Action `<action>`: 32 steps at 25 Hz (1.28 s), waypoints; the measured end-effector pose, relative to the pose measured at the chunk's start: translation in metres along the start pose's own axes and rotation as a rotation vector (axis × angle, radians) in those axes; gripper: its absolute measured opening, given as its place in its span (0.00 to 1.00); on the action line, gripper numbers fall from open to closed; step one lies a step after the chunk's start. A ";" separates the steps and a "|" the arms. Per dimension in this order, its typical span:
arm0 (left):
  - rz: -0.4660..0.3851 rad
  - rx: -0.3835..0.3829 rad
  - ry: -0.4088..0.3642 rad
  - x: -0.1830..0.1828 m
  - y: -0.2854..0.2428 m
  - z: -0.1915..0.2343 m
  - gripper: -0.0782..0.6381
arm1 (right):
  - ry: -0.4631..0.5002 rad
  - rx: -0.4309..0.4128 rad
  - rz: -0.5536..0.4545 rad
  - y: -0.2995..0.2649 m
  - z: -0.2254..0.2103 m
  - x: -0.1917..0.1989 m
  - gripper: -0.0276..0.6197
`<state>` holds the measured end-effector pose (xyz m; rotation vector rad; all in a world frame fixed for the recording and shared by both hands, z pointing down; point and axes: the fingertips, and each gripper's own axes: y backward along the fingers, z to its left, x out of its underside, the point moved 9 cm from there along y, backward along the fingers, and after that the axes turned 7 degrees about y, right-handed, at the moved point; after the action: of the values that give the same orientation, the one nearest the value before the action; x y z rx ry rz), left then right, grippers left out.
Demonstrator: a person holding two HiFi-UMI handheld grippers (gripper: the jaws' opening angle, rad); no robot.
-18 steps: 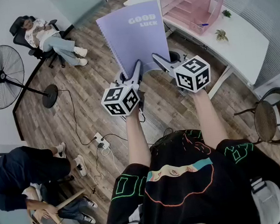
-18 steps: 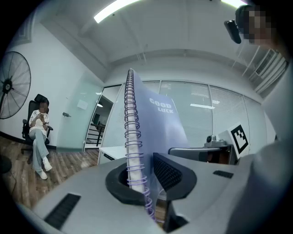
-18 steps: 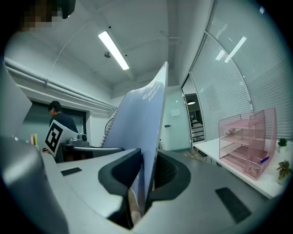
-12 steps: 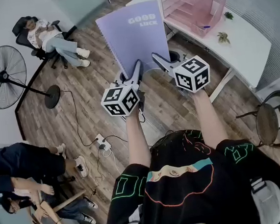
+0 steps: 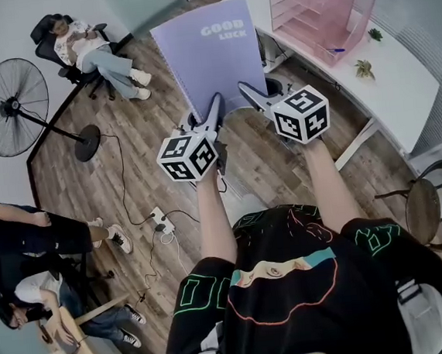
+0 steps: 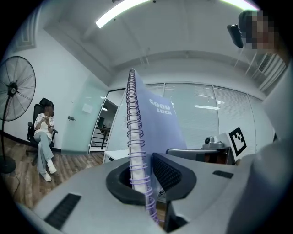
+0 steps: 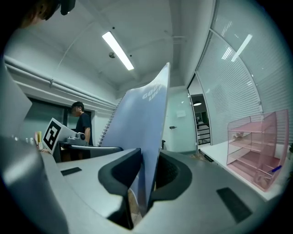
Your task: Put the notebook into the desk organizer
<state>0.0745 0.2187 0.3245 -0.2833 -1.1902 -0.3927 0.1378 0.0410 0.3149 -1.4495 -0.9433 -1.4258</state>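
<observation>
Above the wood floor, short of the desk: notebook, lilac, spiral-bound, "GOOD LUCK" on cover, held up by its bottom edge.
Left gripper: clamped on notebook's spiral side near the bottom corner; coil runs between the jaws.
Right gripper: clamped on the opposite, open-edge side at the bottom; cover pinched between the pads.
Organizer: pink, tiered trays, on the white desk, ahead and right of notebook, well apart from it.
Pen: blue, at organizer's front lower tray.
Plants: two small ones on desk, right of organizer.
Background: fan standing on floor at left; person seated in a chair beyond it.
</observation>
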 end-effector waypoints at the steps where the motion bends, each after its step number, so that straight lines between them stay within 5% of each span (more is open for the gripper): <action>1: -0.003 0.000 -0.001 -0.002 -0.002 0.002 0.18 | 0.001 -0.002 -0.003 -0.003 -0.002 -0.001 0.15; 16: -0.003 0.099 0.020 -0.017 -0.100 0.090 0.18 | 0.021 0.086 0.003 -0.090 -0.080 0.007 0.15; 32: 0.085 0.025 0.170 -0.049 -0.198 0.308 0.18 | -0.064 0.020 0.146 -0.327 -0.160 0.038 0.16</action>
<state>-0.2871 0.1761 0.3881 -0.2724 -1.0121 -0.3216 -0.2207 -0.0022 0.3708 -1.5243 -0.8698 -1.2667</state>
